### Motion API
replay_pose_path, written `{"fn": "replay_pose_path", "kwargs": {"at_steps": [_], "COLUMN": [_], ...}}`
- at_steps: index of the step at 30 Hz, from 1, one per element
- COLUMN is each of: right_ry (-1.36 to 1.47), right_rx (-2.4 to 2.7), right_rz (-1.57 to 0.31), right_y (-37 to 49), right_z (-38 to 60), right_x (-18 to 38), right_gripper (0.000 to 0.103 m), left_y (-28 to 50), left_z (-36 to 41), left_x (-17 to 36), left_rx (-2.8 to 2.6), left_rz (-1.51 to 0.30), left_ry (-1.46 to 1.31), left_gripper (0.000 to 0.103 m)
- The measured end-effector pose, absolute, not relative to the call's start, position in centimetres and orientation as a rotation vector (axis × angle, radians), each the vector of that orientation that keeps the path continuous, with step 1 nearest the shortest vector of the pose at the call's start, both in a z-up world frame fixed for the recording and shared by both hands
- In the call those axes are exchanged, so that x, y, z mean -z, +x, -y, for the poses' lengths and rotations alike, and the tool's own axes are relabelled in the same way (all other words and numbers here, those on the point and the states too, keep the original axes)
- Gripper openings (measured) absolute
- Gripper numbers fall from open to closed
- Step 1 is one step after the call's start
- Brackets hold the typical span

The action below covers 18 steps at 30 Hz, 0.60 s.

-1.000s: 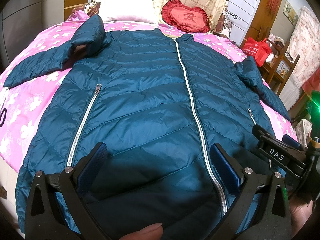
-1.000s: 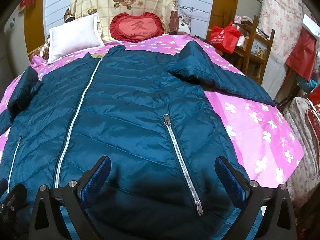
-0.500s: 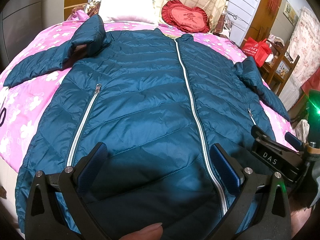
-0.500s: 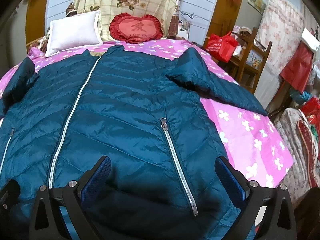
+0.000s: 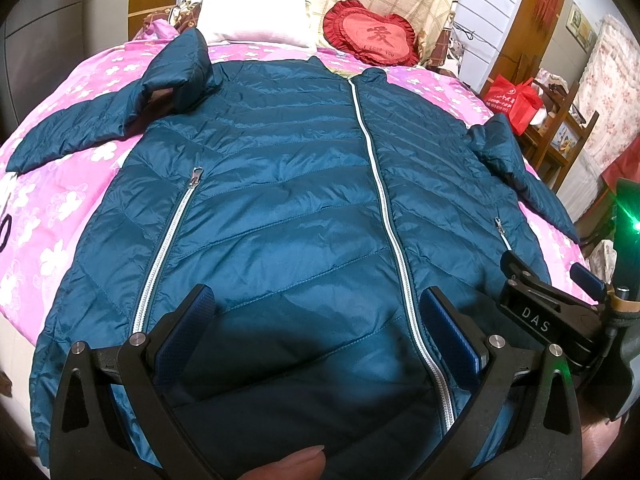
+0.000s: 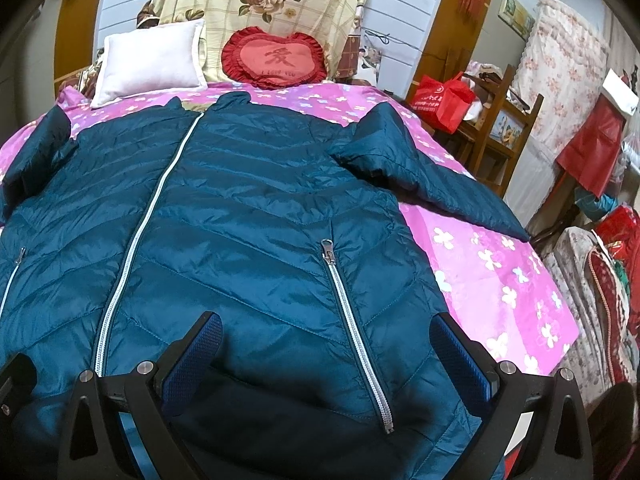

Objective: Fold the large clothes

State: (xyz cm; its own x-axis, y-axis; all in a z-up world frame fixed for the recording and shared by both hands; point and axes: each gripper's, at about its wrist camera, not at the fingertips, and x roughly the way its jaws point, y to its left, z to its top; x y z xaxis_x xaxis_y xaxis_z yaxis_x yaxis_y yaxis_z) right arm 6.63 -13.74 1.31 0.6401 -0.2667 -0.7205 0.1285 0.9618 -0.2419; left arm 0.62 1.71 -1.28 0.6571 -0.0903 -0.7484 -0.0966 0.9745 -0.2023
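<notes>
A teal quilted down jacket (image 5: 288,200) lies front up and zipped on a pink flowered bedspread (image 5: 48,224), hem towards me, collar at the far end. It also fills the right wrist view (image 6: 248,240). Its left sleeve (image 5: 100,128) and right sleeve (image 6: 420,176) spread out to the sides. My left gripper (image 5: 316,320) is open just above the hem, astride the fabric left of the centre zip (image 5: 384,208). My right gripper (image 6: 328,340) is open above the hem around the right pocket zip (image 6: 352,328). Neither holds anything.
A white pillow (image 5: 256,12) and a red heart cushion (image 5: 372,38) lie at the bed's head. A red bag (image 6: 444,100) on a wooden chair and other bundles stand off the bed's right side. The right gripper's body (image 5: 548,320) shows in the left wrist view.
The right gripper has risen slightly and tilted, so the jacket sits lower in its view. The left gripper has hardly moved.
</notes>
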Motion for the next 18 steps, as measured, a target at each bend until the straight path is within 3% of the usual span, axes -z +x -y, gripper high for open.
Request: {"fn": "replay_pose_path", "kwargs": {"at_steps": [18], "right_ry": [-0.215], "right_rx": [0.229], "right_rz": [-0.835], "right_y": [6.50], "right_z": [13.16], "right_x": [-1.37], "right_gripper": [0.103], "left_y": [0.61], "left_z": [-1.70], "left_x": [1.39], "left_rx": [-0.005], "left_rz": [-0.854], "left_ry": [-0.236], "left_gripper": [0.103]}}
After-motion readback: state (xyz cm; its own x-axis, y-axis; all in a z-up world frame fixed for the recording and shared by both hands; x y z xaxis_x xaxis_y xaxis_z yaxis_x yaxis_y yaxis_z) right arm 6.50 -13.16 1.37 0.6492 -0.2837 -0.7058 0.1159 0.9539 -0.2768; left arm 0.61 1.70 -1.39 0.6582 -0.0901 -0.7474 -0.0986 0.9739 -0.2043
